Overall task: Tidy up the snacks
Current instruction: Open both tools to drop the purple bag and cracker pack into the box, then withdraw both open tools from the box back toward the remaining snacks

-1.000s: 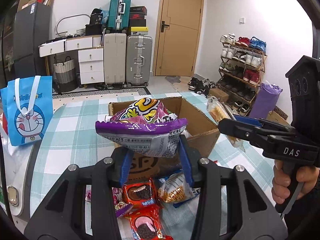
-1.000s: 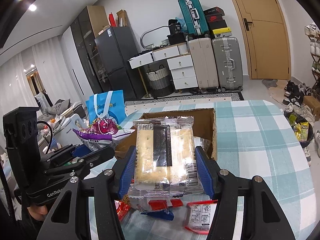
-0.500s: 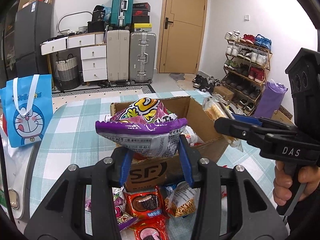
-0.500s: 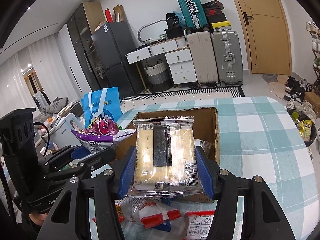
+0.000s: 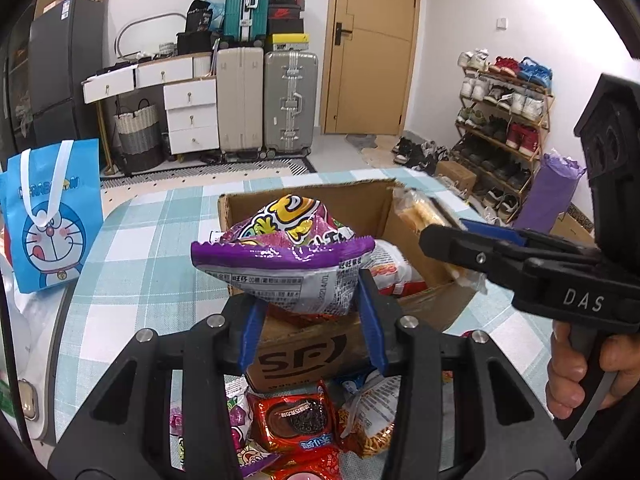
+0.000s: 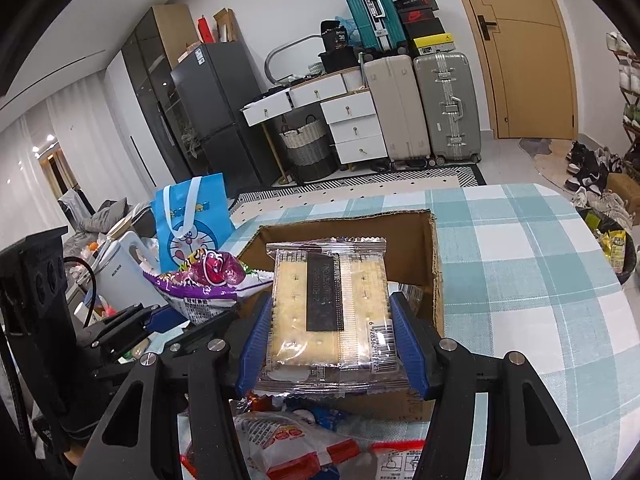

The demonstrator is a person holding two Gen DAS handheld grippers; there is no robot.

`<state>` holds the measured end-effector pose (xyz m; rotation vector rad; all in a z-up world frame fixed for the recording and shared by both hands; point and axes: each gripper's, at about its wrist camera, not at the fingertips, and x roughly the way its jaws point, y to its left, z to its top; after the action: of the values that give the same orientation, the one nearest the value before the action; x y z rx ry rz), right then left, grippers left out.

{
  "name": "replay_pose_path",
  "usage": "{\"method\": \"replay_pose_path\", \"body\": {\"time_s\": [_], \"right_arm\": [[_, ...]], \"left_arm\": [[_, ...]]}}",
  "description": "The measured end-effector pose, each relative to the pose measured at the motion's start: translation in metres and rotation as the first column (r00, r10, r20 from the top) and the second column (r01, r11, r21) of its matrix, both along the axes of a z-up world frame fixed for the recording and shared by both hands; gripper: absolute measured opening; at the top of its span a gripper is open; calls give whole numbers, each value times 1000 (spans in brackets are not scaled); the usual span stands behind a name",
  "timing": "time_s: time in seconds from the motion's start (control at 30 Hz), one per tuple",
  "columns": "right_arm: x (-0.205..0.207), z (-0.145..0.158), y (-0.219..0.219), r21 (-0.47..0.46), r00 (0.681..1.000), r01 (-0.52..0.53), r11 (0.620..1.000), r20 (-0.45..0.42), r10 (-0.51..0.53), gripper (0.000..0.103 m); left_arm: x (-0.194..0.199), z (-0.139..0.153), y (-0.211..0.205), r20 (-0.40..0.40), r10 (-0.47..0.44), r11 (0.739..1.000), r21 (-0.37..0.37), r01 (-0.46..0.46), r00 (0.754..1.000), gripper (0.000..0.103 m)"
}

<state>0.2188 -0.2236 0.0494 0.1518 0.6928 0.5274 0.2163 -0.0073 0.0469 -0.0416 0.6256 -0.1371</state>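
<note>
My left gripper (image 5: 308, 316) clamps the purple snack bag (image 5: 286, 258), its long axis crosswise, over the cardboard box (image 5: 304, 354). My right gripper (image 6: 330, 346) grips the cracker pack (image 6: 330, 312), lengthwise toward the box, jaws moderately apart.

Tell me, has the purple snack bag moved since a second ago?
Yes. The purple snack bag has advanced over the cardboard box, whose printed front now sits under it.

Box: my left gripper (image 5: 310, 320) has carried the purple bag (image 5: 284, 264) forward, and it now hangs over the near part of the box (image 5: 304, 356).
Crackers: my right gripper (image 6: 331, 344) has brought the crackers (image 6: 330, 308) over the box opening too.
Loose snacks: the snacks (image 5: 296, 420) on the table have slid lower in both views.
</note>
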Motion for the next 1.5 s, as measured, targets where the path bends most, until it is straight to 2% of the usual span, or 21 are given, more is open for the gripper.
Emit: {"method": "replay_pose_path", "body": {"time_s": [0.23,0.3,0.37,0.43,0.5,0.57,0.67,0.7,1.0,1.17,1.33,1.5], "right_arm": [[1,4,1,3,1000,0,1000,16,0,61],[-3,6,-2,-6,999,4,1000,33,-4,66],[-6,6,-7,-9,999,11,1000,39,-10,76],[-12,7,-14,-11,999,19,1000,49,-18,85],[-17,8,-20,-18,998,26,999,53,-25,92],[-22,7,-25,-23,998,32,999,48,-31,101],[-31,4,-33,-21,998,45,999,43,-44,102],[-36,2,-37,-20,998,48,999,42,-48,102],[-65,-14,-55,5,998,58,998,11,-58,102],[-78,-21,-58,-14,998,67,998,12,-67,102],[-84,-32,-57,-43,998,55,998,-14,-56,102],[-81,-39,-55,-74,997,62,995,-32,-64,102]], "left_arm": [[11,-8,-3,-10,1,1000,25,-1,1000,40],[10,-7,-4,-8,-6,1000,28,6,1000,42],[9,-6,-3,-4,-9,999,33,9,1000,52],[2,-5,-1,13,-1,1000,28,1,1000,71],[-4,-3,0,28,1,1000,20,-1,1000,83],[-12,-1,5,32,0,1000,13,-1,1000,83],[-21,0,9,20,18,1000,2,-18,1000,92],[-24,1,10,19,25,1000,-2,-25,1000,102],[-70,-3,26,32,50,999,9,-50,998,102],[-90,-11,36,19,67,998,-18,-67,998,102],[-104,-23,36,11,66,998,14,-66,998,102],[-106,-38,34,-25,46,999,14,-46,999,102]]}}
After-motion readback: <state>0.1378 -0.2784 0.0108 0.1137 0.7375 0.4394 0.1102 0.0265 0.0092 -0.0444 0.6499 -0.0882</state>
